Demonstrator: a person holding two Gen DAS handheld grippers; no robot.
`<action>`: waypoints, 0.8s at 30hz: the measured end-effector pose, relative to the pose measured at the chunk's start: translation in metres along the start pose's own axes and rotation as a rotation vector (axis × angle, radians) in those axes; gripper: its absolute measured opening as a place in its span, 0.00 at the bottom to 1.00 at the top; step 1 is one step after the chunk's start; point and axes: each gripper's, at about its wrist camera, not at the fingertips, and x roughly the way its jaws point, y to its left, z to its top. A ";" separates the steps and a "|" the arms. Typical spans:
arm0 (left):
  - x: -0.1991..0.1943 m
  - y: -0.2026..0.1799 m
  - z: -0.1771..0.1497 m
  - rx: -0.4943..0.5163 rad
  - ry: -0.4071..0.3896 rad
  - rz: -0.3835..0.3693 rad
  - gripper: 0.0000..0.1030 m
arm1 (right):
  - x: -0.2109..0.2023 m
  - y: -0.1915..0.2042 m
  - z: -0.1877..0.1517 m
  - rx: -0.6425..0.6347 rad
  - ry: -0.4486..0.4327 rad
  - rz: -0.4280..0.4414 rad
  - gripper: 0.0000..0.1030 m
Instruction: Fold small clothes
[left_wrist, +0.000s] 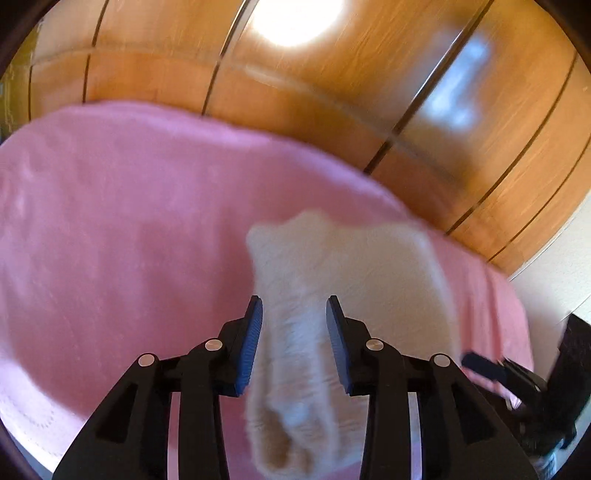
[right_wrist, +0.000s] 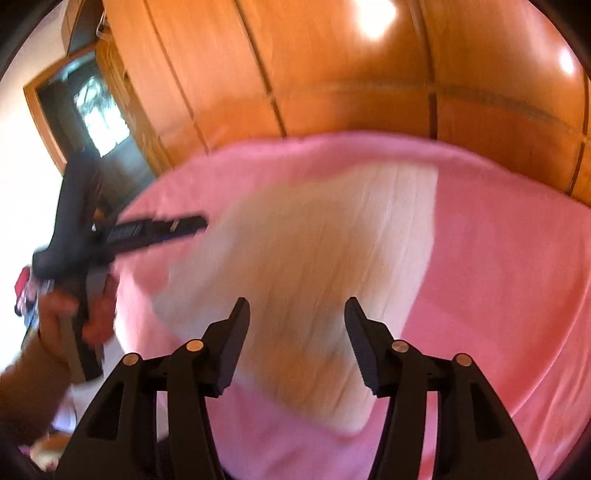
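A small cream garment (left_wrist: 354, 280) lies on a pink blanket (left_wrist: 122, 229); both views are motion-blurred. My left gripper (left_wrist: 294, 308) is open, its blue-padded fingers on either side of a loose fold of the garment, not clamped on it. In the right wrist view the garment (right_wrist: 314, 258) lies spread on the blanket (right_wrist: 498, 266), partly folded over. My right gripper (right_wrist: 297, 308) is open and empty above the garment's near edge. The left gripper (right_wrist: 199, 223) shows at the left of that view, held by a hand. The right gripper's fingers (left_wrist: 480, 363) show at the lower right of the left wrist view.
A wooden wardrobe (left_wrist: 332, 92) with dark seams stands behind the bed and also shows in the right wrist view (right_wrist: 295, 66). A doorway (right_wrist: 88, 110) is at the left. The blanket's edge drops off near the wardrobe.
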 end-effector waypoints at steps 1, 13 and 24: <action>-0.003 -0.005 0.002 0.012 -0.013 -0.002 0.33 | 0.005 -0.001 0.013 0.006 -0.030 -0.029 0.58; 0.066 -0.037 -0.048 0.134 0.063 0.088 0.33 | 0.082 -0.010 -0.006 -0.095 -0.092 -0.290 0.59; 0.024 -0.046 -0.041 0.132 -0.038 0.157 0.67 | 0.065 -0.008 0.001 -0.064 -0.094 -0.246 0.81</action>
